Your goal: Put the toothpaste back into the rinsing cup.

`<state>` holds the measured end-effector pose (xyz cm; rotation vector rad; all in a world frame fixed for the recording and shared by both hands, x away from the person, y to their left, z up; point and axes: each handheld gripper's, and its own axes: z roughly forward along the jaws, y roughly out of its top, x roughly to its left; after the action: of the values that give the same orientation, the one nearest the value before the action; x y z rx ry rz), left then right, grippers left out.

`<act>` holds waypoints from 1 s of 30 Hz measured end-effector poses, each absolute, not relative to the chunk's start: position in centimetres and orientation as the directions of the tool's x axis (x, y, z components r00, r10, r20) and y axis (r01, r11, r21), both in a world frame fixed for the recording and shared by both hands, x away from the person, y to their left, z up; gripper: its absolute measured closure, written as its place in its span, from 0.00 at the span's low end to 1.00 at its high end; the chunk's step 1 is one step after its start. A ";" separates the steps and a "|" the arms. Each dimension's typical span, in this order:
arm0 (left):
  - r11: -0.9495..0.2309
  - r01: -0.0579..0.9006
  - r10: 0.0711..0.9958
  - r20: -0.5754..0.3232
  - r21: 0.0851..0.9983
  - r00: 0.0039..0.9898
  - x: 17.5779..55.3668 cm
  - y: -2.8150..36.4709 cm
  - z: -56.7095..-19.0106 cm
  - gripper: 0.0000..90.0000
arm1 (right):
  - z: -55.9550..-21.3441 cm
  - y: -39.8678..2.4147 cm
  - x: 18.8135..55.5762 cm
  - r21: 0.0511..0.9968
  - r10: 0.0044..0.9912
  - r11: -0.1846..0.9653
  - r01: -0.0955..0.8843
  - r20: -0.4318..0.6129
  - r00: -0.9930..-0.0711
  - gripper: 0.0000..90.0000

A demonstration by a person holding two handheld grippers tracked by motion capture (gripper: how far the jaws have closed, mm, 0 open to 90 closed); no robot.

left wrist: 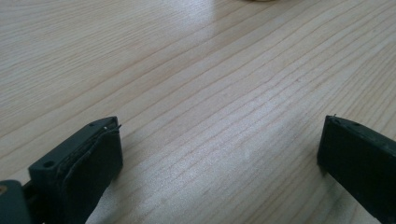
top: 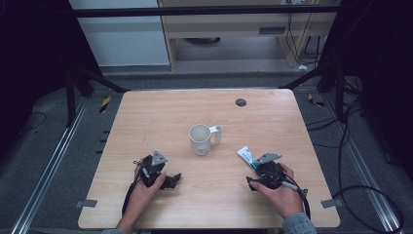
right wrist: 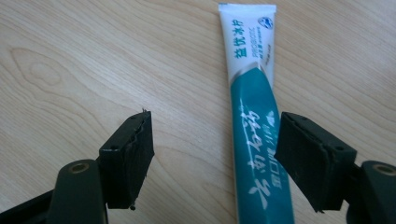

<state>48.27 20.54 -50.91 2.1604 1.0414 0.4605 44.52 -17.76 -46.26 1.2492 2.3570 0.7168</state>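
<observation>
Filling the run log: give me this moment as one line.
left tongs: open, over bare table | right tongs: open, straddling toothpaste tube | mug: upright, mid-table, untouched

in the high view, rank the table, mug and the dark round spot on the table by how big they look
1. table, by far the largest
2. mug
3. dark round spot, smallest, though it lies farther from the camera
</observation>
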 end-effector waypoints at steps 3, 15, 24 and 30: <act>-0.443 0.545 0.788 0.019 0.712 0.616 48.3 20.5 -50.9 0.00 | -46.0 -18.1 45.0 0.582 0.841 0.475 0.660 -0.082 -0.534 0.33; -0.444 0.545 0.787 0.019 0.712 0.616 48.3 20.5 -50.9 0.00 | -46.1 -18.3 47.6 0.534 0.846 0.480 0.696 -0.073 -0.528 0.47; -0.444 0.545 0.787 0.019 0.712 0.616 48.3 20.5 -50.9 0.00 | -46.4 -17.6 49.9 0.508 0.847 0.483 0.713 -0.067 -0.527 0.52; -0.444 0.545 0.787 0.019 0.712 0.616 48.3 20.5 -50.9 0.00 | -47.0 -17.6 51.0 0.499 0.857 0.465 0.731 -0.047 -0.513 0.54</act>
<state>48.27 20.54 -50.91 2.1599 1.0419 0.4598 50.96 -17.62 -46.98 1.3547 2.4262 0.6146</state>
